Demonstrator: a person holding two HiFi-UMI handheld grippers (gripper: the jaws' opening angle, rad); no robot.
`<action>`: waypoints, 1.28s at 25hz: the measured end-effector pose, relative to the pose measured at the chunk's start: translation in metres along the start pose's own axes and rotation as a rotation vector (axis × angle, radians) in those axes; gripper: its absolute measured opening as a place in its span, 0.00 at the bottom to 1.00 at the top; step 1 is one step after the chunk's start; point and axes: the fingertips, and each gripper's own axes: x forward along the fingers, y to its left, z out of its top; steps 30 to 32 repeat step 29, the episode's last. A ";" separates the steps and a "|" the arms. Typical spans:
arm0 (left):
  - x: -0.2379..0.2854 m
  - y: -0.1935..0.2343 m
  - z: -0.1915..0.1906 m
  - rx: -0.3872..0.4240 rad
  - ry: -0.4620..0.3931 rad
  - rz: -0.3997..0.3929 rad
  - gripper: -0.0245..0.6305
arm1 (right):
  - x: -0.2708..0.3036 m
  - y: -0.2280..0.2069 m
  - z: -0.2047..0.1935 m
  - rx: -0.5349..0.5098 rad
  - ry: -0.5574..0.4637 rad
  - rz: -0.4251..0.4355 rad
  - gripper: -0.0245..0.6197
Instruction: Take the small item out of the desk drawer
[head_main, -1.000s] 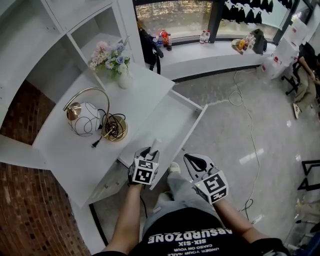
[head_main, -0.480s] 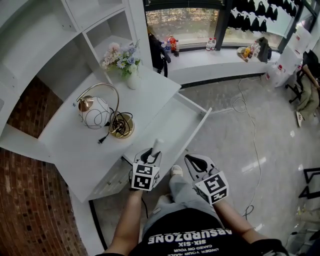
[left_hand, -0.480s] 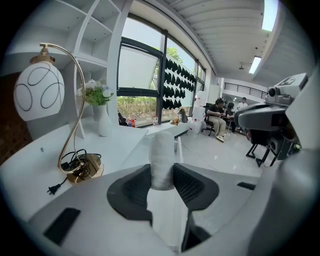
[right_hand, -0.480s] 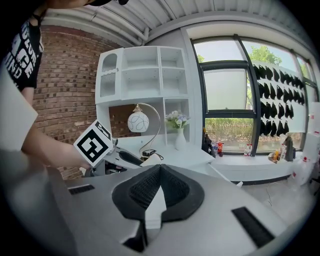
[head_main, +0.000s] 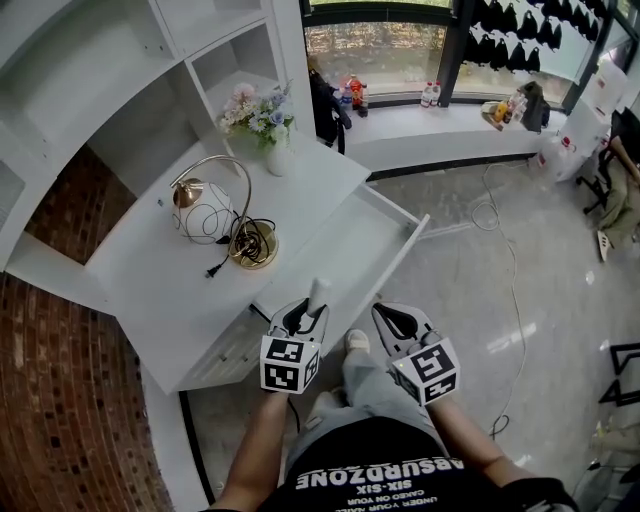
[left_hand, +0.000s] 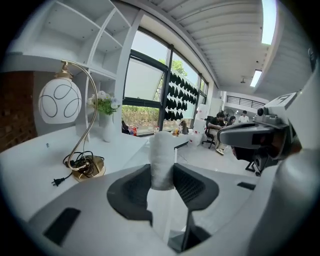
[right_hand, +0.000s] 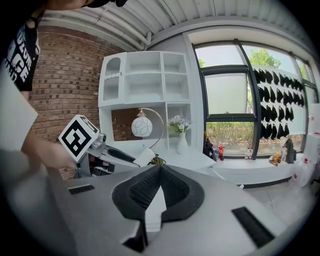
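My left gripper (head_main: 309, 312) is shut on a small white cylinder (head_main: 319, 294), which stands upright between the pads (left_hand: 162, 160). It hovers over the near end of the open white desk drawer (head_main: 398, 222). The drawer's inside looks bare in the head view. My right gripper (head_main: 391, 318) hangs beside the left one, in front of the drawer. In the right gripper view its jaws (right_hand: 159, 172) meet with nothing between them. That view also shows the left gripper (right_hand: 112, 155) with the white cylinder (right_hand: 144, 157).
On the white desk (head_main: 160, 285) stand a globe lamp with a brass base (head_main: 208, 213), its black cord coiled, and a vase of flowers (head_main: 264, 118). White shelves rise behind the desk, and a brick wall runs at the left. A cable lies on the floor at the right.
The head camera has shifted, so the desk and drawer sit further right in view. The left gripper still holds the white cylinder, slightly nearer the person. The right gripper is unchanged.
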 end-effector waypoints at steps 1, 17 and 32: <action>-0.005 -0.001 0.001 -0.012 -0.009 -0.001 0.26 | -0.001 0.002 0.000 -0.002 0.001 0.001 0.04; -0.054 -0.018 0.011 -0.091 -0.104 -0.024 0.26 | -0.015 0.034 -0.007 -0.018 -0.006 0.017 0.04; -0.083 -0.011 0.000 -0.113 -0.137 -0.005 0.26 | -0.028 0.052 -0.019 -0.014 0.009 0.003 0.03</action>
